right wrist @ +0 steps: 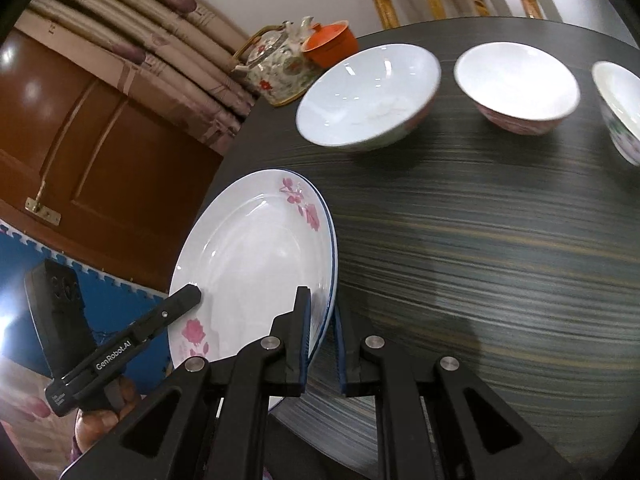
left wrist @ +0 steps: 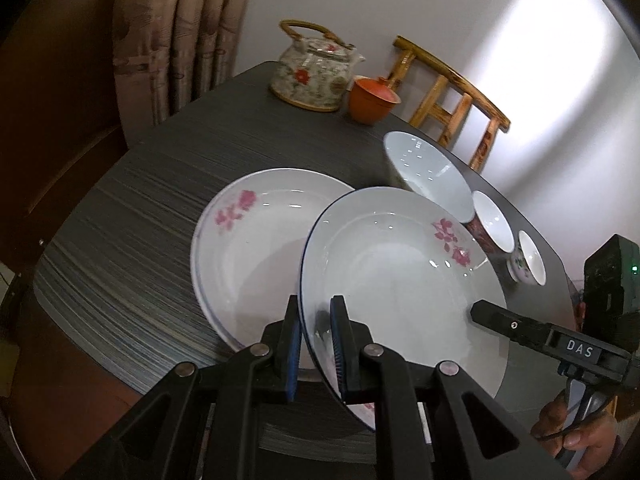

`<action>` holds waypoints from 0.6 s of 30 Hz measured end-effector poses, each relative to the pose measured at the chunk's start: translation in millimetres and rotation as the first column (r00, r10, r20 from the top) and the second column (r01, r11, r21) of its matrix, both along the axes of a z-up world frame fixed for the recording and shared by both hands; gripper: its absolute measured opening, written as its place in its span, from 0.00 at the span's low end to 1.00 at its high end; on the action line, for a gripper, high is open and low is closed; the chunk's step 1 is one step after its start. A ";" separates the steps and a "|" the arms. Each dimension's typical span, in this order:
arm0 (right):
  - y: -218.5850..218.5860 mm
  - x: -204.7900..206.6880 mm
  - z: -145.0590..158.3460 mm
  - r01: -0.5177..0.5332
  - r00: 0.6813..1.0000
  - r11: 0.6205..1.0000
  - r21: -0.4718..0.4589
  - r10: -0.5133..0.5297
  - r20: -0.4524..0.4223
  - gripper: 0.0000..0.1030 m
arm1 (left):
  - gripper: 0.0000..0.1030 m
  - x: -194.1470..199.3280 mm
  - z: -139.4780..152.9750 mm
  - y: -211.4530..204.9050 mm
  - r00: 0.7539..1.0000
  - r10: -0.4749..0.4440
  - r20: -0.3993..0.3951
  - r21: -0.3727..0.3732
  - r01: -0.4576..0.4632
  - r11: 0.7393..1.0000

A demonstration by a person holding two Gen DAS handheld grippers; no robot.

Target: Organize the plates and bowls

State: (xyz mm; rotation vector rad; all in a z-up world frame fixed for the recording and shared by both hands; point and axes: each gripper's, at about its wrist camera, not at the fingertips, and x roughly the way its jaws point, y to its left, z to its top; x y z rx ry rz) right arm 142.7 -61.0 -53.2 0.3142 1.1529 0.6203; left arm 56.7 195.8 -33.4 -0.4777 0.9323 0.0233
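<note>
Both tools grip the same carried plate [left wrist: 400, 280]: the left tool [left wrist: 316, 344] has its blue pads closed on the near rim, one pad under and one on top, and the right tool [right wrist: 322, 344] pinches the rim on the opposite side in the same way. From the left wrist view the right tool's finger lies across the plate's right edge; from the right wrist view the left tool's finger lies across its left edge. So the plate hangs between the two hands, tilted, its left edge lower and closer to the desk [left wrist: 132, 216].

What the coming move seems to turn on is the second plate [left wrist: 256, 236], which lies flat on the desk just to the left of the carried one and partly under its left rim. The carried plate overlaps it only in part, so I judge it has to travel leftward and level out to sit squarely on top. The left hand is the nearer one to that target. Whether the two rims already touch I cannot tell from these angles.

Further out, to the right, three bowls stand in a row, well apart from the plates: a large bowl [right wrist: 368, 96], a middle bowl [right wrist: 516, 84] and a small bowl [right wrist: 620, 108] at the frame's edge. All three look empty, and none is nested yet.

At the far end of the desk stand a flowered teapot [left wrist: 312, 72] and, just beside it, an orange lidded cup [left wrist: 372, 100], with a wooden chair [left wrist: 452, 96] behind them
</note>
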 end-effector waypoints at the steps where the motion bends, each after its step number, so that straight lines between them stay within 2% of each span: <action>1: 4.8 2.2 0.5 -0.005 1.000 1.000 -0.004 0.005 0.000 0.11 | 0.13 -0.5 -0.4 2.1 1.000 0.006 -0.001 0.001 -0.006 1.000; 8: 26.5 9.0 3.0 -0.034 0.999 0.999 -0.031 0.035 0.003 0.11 | 0.13 4.7 -6.7 17.7 0.999 0.032 -0.015 -0.005 -0.032 0.999; 18: 35.6 12.4 -5.7 -0.040 0.999 0.998 -0.047 0.038 -0.033 0.11 | 0.13 13.3 -16.8 23.5 0.999 0.037 -0.038 0.006 -0.037 0.999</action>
